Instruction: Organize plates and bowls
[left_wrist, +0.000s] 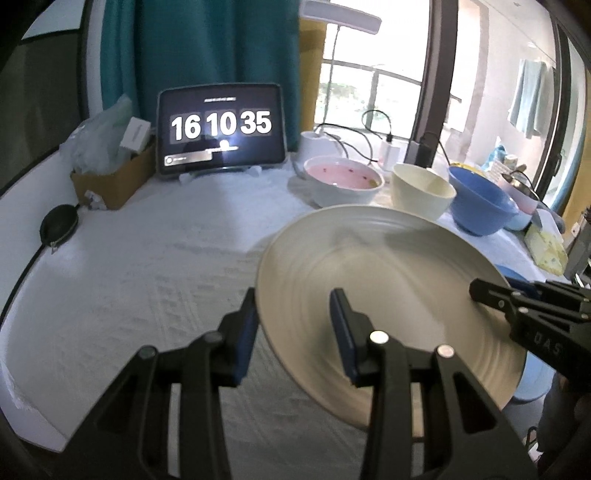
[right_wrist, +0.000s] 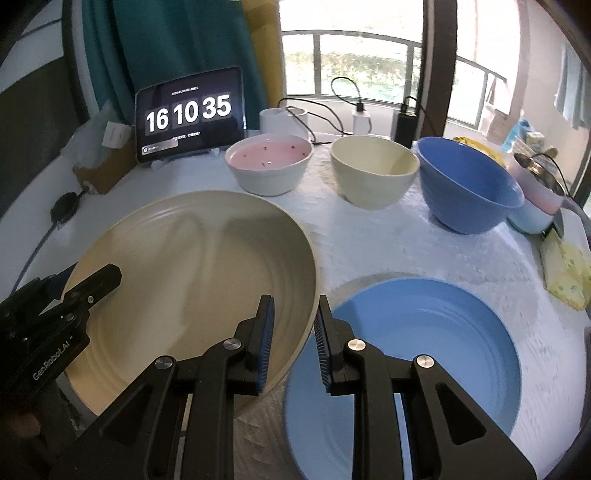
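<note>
Counter (right_wrist: 388, 243): white textured cloth, embossed weave, covers the whole top.

Cream plate (right_wrist: 192, 280): large, round, glossy, concentric ridges in the well. It is off the cloth and tilted, held at opposite rims by both tongs.

Blue plate (right_wrist: 424, 350): same ridged round shape, glossy, flat on the cloth just right of the cream plate, under its raised edge in the right wrist view.

Back row, left to right: white bowl with pink inside (right_wrist: 269, 166), speckled; cream bowl (right_wrist: 373, 173), deep, smooth; blue bowl (right_wrist: 469, 188), plastic-looking, widest of the three. All upright, apart from each other.

Behind: tablet (right_wrist: 190, 114) propped upright showing 16 10 35, teal curtain (left_wrist: 207, 62), cardboard box (left_wrist: 110, 181) with a plastic bag, black round pouch (left_wrist: 59, 223) at the left edge, chargers and cables by the window, yellow patterned pack (right_wrist: 565, 277) at right. Nothing sits between the held plate and the bowls.

Left tongs (left_wrist: 295, 332): partly open, blue ribbed pads astride the cream plate's left rim, gripping it.

Right tongs (right_wrist: 293, 343): narrower gap, pads pinch the cream plate's right rim, one pad inside, one outside.
</note>
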